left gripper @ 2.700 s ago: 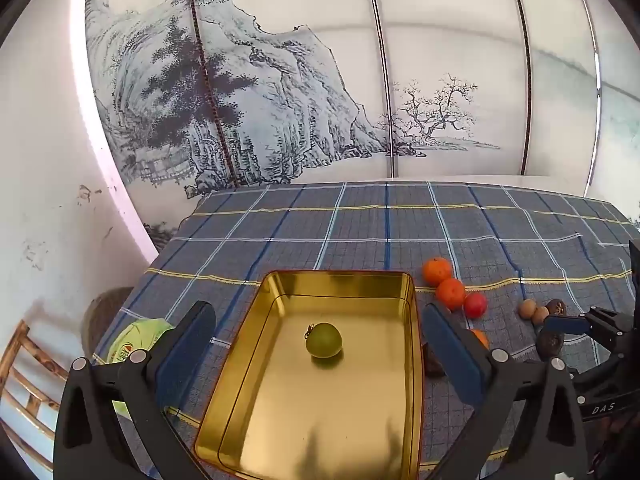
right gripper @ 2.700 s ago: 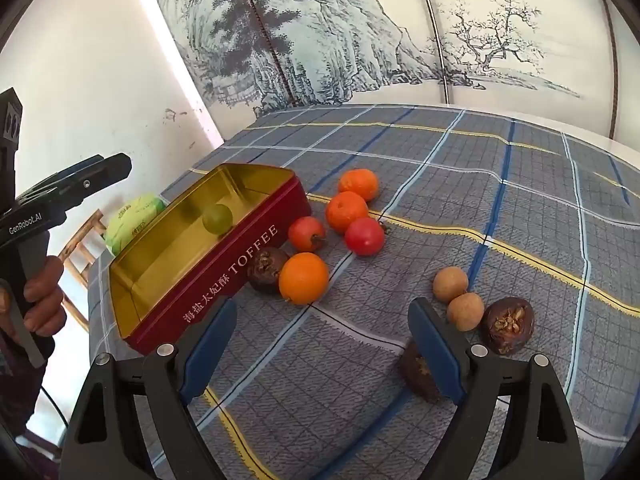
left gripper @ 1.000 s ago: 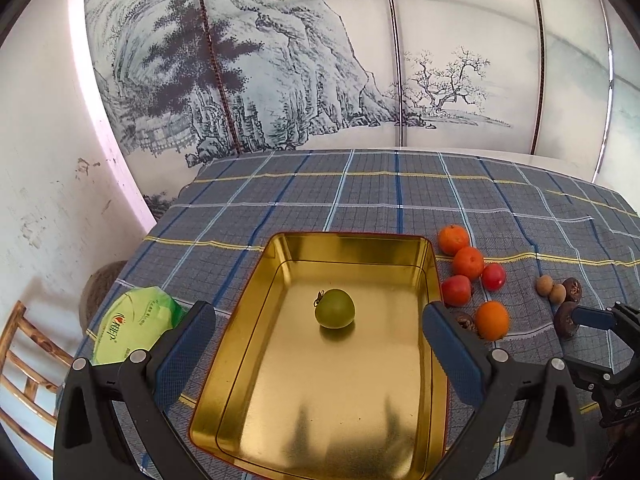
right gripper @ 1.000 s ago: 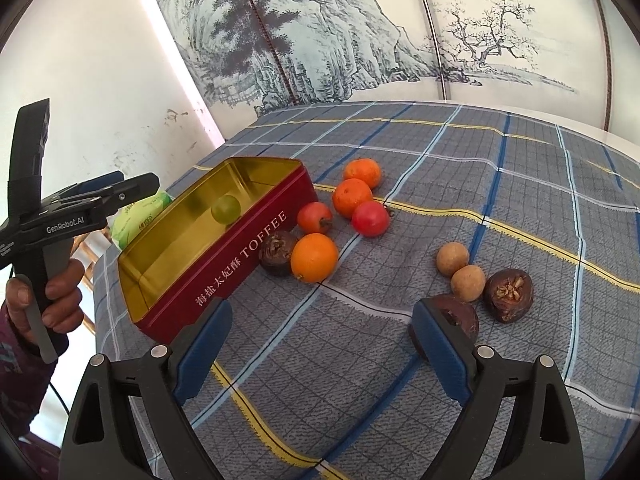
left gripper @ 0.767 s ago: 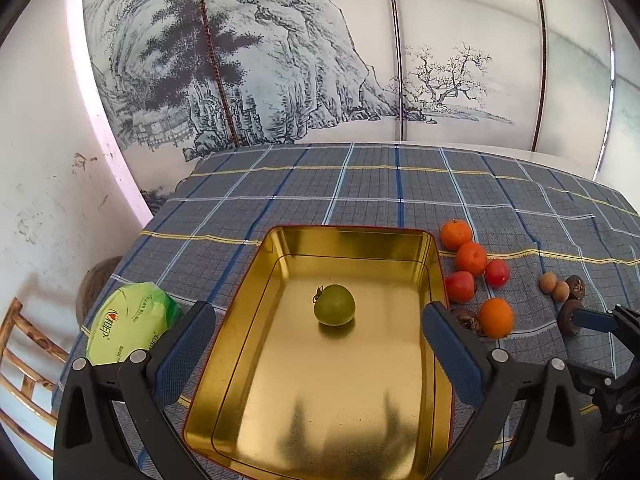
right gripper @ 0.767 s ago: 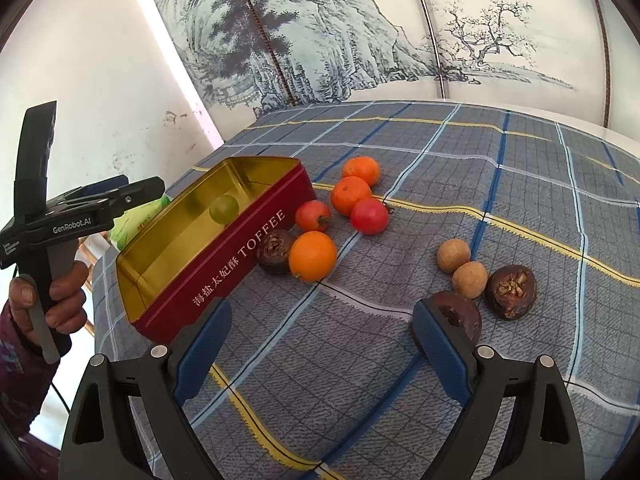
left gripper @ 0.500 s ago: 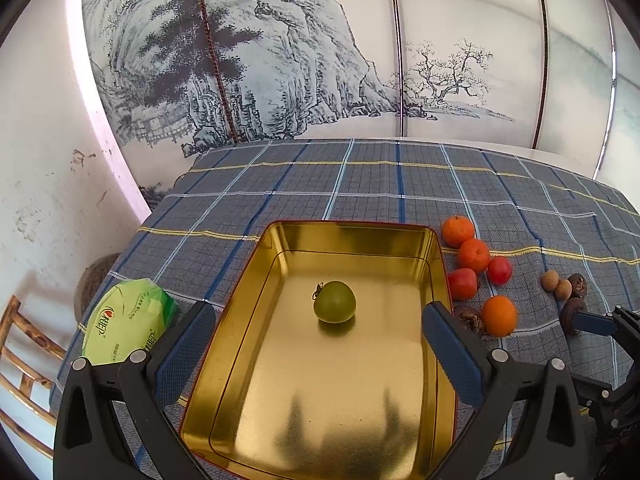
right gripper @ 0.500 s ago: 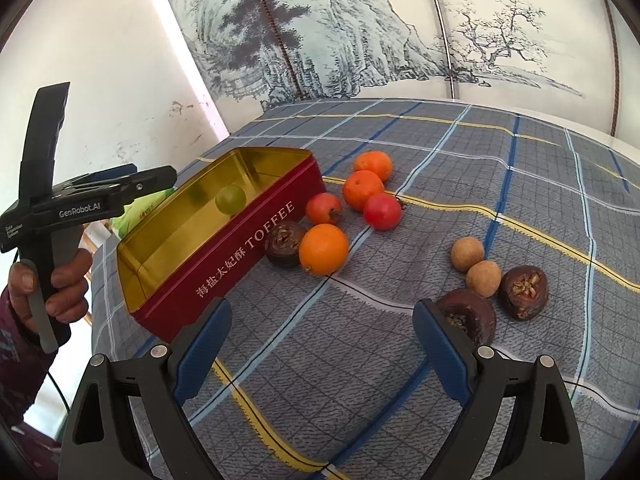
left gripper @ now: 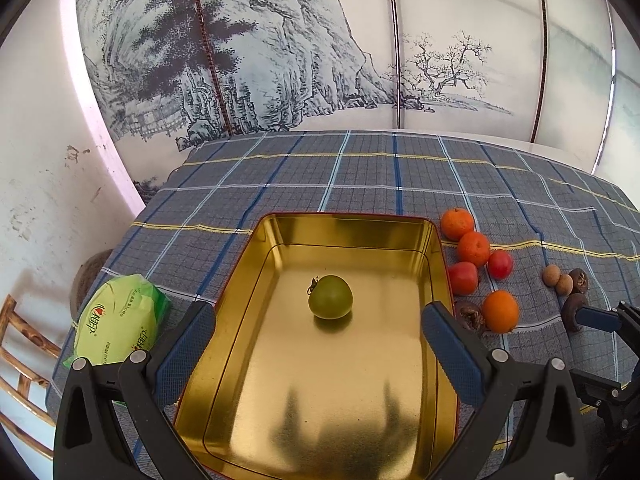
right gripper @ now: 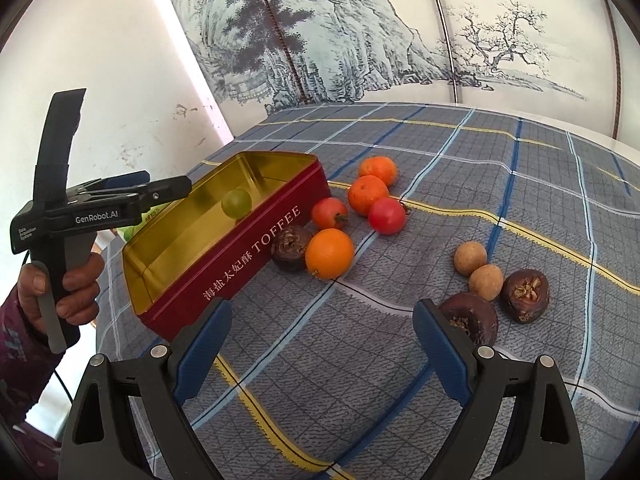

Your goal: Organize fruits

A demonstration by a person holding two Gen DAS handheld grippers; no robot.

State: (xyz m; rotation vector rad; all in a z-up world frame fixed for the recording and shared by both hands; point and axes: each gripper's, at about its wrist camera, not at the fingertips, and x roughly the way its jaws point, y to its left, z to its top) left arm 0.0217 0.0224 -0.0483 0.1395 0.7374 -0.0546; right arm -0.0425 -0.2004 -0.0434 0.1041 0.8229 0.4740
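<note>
A gold tin with red outer walls [left gripper: 438, 264] [right gripper: 248, 248] stands on the checked cloth and holds one green tomato [left gripper: 330, 296] [right gripper: 237, 202]. My left gripper [left gripper: 316, 316] hangs open above the tin's near end, empty. To the right of the tin lie loose fruits: an orange [right gripper: 329, 253], two tangerines [right gripper: 367, 194], two red tomatoes [right gripper: 386, 216], a dark brown fruit [right gripper: 291, 243] against the tin wall, two tan longans [right gripper: 470, 258] and two more dark brown fruits [right gripper: 525, 295]. My right gripper [right gripper: 323, 312] is open and empty over the cloth, its right finger beside one dark fruit [right gripper: 472, 318].
A green packet [left gripper: 116, 320] lies at the table's left edge, with a wooden chair [left gripper: 16, 344] below it. A painted screen [left gripper: 320, 60] stands behind the table. A hand [right gripper: 76, 280] holds the left gripper's handle at the left.
My left gripper has drawn back slightly from the tin, so more of the cloth and the fruits shows. No fruit has moved. Both grippers stay open.
</note>
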